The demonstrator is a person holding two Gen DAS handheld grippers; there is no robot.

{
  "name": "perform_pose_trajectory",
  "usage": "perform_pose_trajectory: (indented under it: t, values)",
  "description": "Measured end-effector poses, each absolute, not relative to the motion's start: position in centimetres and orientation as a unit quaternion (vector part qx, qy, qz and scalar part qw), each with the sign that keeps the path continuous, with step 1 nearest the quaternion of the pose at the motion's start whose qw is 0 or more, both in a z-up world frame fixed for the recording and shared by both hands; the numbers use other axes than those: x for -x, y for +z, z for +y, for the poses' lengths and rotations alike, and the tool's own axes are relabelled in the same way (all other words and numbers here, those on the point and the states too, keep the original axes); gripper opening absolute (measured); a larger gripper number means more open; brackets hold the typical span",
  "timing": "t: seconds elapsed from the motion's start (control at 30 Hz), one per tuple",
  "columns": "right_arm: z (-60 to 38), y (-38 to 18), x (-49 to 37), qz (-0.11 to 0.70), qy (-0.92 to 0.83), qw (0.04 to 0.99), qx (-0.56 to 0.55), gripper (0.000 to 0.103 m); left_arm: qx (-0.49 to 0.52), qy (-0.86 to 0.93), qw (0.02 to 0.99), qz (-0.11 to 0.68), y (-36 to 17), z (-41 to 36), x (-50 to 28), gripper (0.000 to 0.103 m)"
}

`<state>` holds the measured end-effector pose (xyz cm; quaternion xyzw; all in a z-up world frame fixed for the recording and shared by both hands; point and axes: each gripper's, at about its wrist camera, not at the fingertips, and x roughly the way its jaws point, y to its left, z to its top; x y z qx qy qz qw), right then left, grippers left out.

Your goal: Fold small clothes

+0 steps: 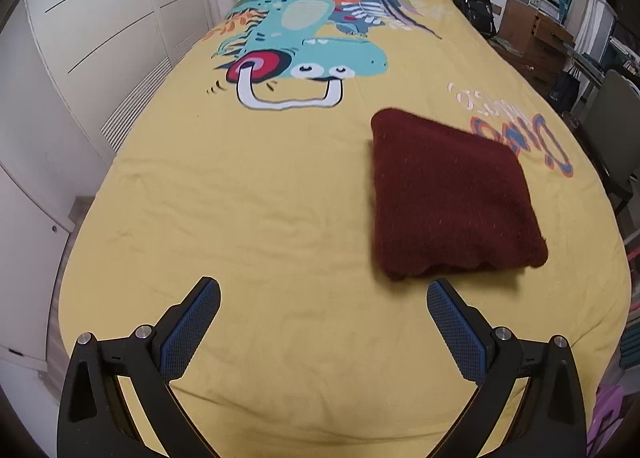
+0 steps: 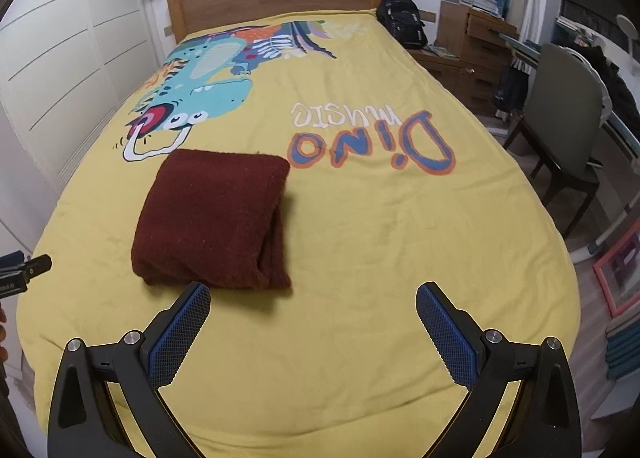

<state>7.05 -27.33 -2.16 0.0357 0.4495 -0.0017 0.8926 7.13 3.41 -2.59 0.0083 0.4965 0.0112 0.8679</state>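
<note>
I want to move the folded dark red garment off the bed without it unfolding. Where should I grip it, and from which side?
Probably best to take the garment by its near edge, facing the open right gripper. The stacked layers meet there, so one low, level pinch from the foot of the bed catches them all. The open left gripper could pinch the same edge further along to steady it.

A dark maroon knitted garment [image 1: 452,193] lies folded into a thick, squarish bundle, flat on the yellow bedspread. Its fuzzy surface is flecked with tiny pale specks. In the left wrist view it sits right of centre, one corner pointing toward the upper middle of the frame. In the right wrist view the garment [image 2: 212,217] lies left of centre, with stacked layers showing along its right and lower edges.
</note>
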Motion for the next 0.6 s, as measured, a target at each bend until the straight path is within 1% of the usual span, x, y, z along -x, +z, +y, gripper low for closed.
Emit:
perform_pose_trajectory:
  t: [0.6]
  values:
    - [-27.76, -2.12, -5.76, 0.451, -0.012, 0.891, -0.038, 0.103, -0.018, 0.023, 0.864, 0.502, -3.56, 3.46, -6.12, 0.102]
